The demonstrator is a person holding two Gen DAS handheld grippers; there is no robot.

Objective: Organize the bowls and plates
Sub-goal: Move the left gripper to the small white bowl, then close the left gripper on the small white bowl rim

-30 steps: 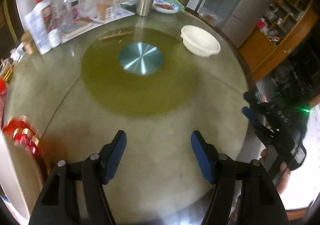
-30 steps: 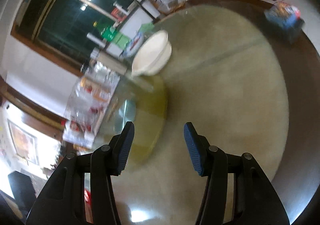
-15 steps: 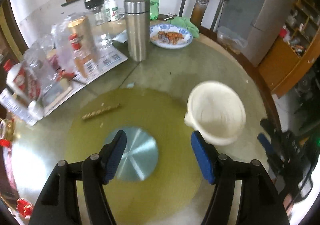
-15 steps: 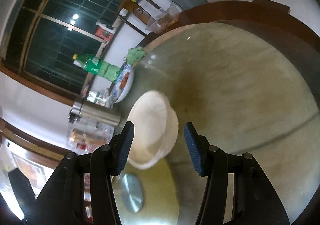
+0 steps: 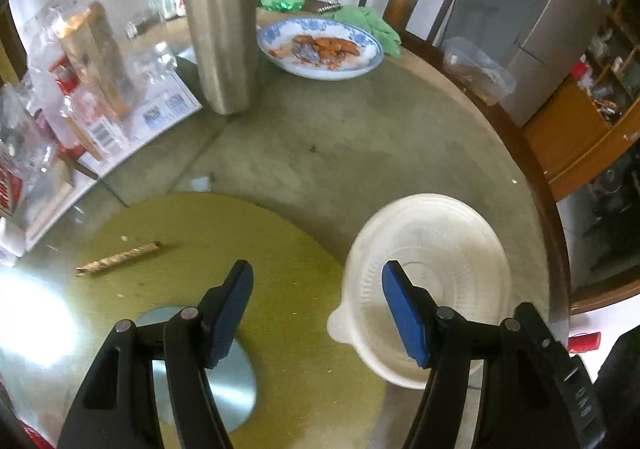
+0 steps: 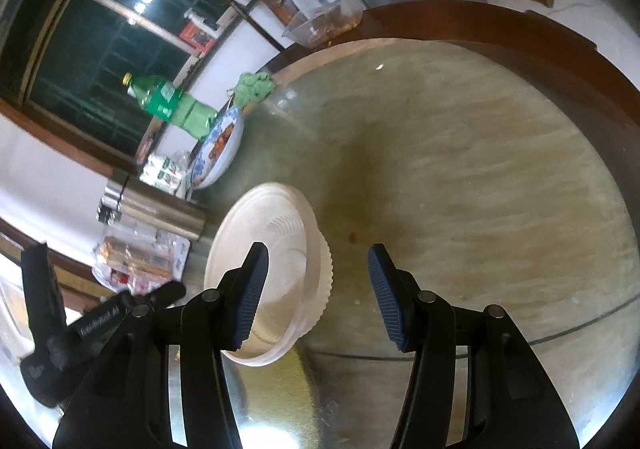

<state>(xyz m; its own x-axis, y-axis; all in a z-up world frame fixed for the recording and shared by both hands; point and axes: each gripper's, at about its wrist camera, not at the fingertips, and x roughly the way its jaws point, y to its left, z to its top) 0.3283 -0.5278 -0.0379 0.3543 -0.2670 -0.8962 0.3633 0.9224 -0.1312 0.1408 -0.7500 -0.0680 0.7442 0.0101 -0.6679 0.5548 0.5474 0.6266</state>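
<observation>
White plastic, ribbed on its outer wall, the bowl [image 5: 432, 273] sits empty and upright on the desk [image 5: 360, 137], at the edge of the yellow-green turntable disc [image 5: 224, 241]. Both tools are closing on it from opposite sides, likely so that one can take the rim. The left gripper [image 5: 318, 311] has its jaws spread wide with nothing between them; its right-hand blue pad overlaps the bowl's near wall in view, though contact cannot be confirmed. The right gripper [image 6: 316, 289] is likewise spread and empty, the bowl [image 6: 276, 273] lying at its left jaw, partly behind that pad. Well ahead of the left jaws stands the blue-patterned plate [image 5: 320, 47] with food scraps, beside a steel flask [image 5: 220, 37]. Judged from this, gathering has not begun: bowl and plate remain well apart.
</observation>
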